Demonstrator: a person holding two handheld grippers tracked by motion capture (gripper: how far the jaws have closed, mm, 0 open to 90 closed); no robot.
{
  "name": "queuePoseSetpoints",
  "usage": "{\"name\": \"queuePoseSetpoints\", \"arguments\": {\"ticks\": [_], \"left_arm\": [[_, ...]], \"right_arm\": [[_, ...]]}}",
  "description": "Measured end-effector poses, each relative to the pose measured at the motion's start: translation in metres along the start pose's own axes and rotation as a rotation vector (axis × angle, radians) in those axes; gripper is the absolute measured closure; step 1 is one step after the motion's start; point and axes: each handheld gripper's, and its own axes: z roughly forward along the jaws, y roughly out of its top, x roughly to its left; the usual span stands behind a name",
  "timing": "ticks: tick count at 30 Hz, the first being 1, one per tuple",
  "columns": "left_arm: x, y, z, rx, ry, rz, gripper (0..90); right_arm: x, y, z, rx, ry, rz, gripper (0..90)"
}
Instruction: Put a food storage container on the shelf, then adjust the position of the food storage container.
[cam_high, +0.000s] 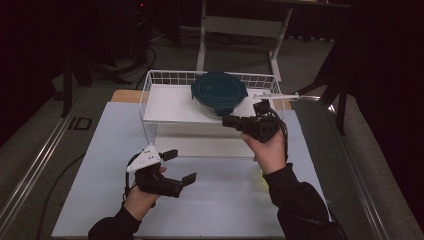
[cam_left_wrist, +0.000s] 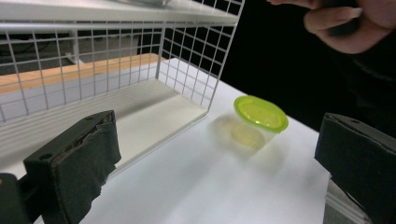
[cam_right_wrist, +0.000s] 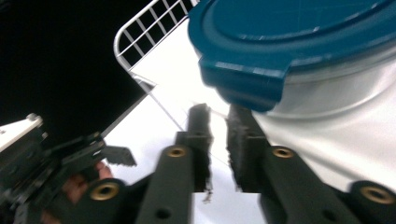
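Setting: dark room with a grey floor; a white counter (cam_high: 100, 165) carries everything, and a pale desk frame stands far behind it.
Container: a clear round tub with a teal lid (cam_high: 219, 92) sits on the top shelf of the white wire rack (cam_high: 155, 102), toward the rack's far right corner. In the right gripper view the lid's tab overhangs the clear wall just above the jaw tips.
Rack: stands at the far middle of the counter, its lower level bare (a wooden strip shows behind it).
Right gripper (cam_high: 231, 121): held up at the rack's near right edge, just beside the container and pointing left. Its jaws are nearly together with only a thin slit between them, nothing between them. Whether the tips touch the tub I cannot tell.
Right hand (cam_high: 269, 146): wraps the gripper body from below, dark sleeve trailing to the near right.
Left gripper (cam_high: 179, 166): low over the near left of the counter, well apart from the rack's top shelf, jaws spread wide and empty; a grey three-cornered plate rides on top.
Left hand (cam_high: 140, 197): grips it from the near edge.
Green bowl (cam_left_wrist: 260, 113): a small yellow-green translucent bowl, on the counter just right of the rack's near corner, seen in the left gripper view.
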Motion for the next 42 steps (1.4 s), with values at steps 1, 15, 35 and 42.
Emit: {"name": "queuePoseSetpoints", "arguments": {"ticks": [1,15,35,42], "left_arm": [[0.001,-0.003,-0.002,0.003,-0.004,0.004,0.0],[0.001,-0.042,-0.009,0.0,-0.006,0.046,0.0],[0.001,-0.049,-0.009,-0.027,-0.016,0.065,0.0],[0.0,-0.048,-0.009,-0.029,-0.017,0.073,0.0]], "right_arm": [[0.0,-0.004,-0.003,-0.003,0.008,-0.009,61.2],[-0.018,-0.094,-0.058,-0.107,0.004,-0.102,17.1],[-0.096,-0.176,-0.126,-0.021,-0.28,-0.033,88.8],[-0.135,-0.195,-0.131,0.012,-0.398,0.019,90.0]]}}
